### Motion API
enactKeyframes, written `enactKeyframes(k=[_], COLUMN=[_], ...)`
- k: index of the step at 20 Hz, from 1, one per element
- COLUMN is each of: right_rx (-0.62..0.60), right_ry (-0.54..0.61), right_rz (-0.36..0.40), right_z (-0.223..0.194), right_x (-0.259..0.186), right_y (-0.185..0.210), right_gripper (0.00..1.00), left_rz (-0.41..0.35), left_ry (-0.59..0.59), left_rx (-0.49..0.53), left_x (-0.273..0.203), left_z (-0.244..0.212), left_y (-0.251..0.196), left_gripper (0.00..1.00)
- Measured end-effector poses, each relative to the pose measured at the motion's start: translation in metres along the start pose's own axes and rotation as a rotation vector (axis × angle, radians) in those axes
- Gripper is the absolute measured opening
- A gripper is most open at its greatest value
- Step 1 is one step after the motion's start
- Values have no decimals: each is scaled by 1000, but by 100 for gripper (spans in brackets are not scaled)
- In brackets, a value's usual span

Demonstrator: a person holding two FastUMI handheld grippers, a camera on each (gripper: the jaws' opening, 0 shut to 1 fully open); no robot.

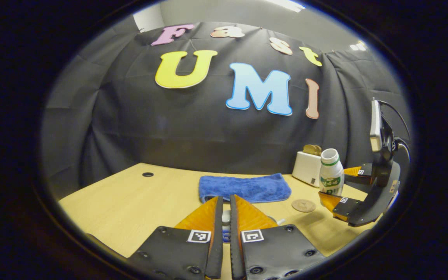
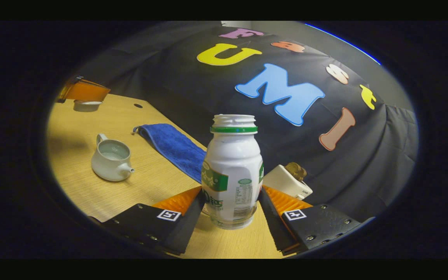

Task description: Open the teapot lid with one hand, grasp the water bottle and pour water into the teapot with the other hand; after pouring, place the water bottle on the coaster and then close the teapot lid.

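Note:
The white water bottle [image 2: 232, 175] stands upright with its cap off, and my right gripper [image 2: 231, 191] is shut on its lower body. In the left gripper view the same bottle [image 1: 331, 177] and right gripper [image 1: 334, 185] are at the far right, just past the round coaster [image 1: 303, 205]. The white teapot [image 2: 111, 159] sits open on the table to the left. My left gripper [image 1: 225, 198] is shut on the knob of the teapot lid [image 1: 226, 216]. That lid [image 2: 86, 105] hangs raised beyond the teapot, under the left gripper [image 2: 85, 91].
A folded blue towel [image 1: 245, 187] lies along the back of the wooden table [image 1: 130, 202]. A white toaster [image 1: 306, 168] with bread in it stands behind the bottle. A small round hole [image 1: 148, 174] is in the tabletop at the back left.

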State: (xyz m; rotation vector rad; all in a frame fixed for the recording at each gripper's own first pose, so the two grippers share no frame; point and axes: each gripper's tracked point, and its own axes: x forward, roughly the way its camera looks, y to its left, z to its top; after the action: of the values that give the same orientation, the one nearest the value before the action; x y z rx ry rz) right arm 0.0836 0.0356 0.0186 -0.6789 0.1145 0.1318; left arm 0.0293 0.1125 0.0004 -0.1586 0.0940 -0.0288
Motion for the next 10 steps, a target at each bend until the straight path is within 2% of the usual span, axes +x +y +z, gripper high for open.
enactKeyframes(k=[3, 4, 5, 10], right_rx=[41, 43, 43, 73], right_ry=[1, 1, -1, -8], right_rz=[8, 5, 3, -2], right_z=[-8, -9, -12, -17], right_x=[0, 1, -1, -1], right_y=[-4, -6, -9, -19], right_gripper=[81, 81, 81, 81], left_rz=[-12, -14, -15, -29], left_ry=[23, 27, 30, 61], left_rx=[27, 39, 49, 82], left_x=[17, 21, 25, 42], left_z=[-8, -10, -13, -26], left_y=[-16, -20, -24, -42], left_gripper=[18, 14, 18, 18])
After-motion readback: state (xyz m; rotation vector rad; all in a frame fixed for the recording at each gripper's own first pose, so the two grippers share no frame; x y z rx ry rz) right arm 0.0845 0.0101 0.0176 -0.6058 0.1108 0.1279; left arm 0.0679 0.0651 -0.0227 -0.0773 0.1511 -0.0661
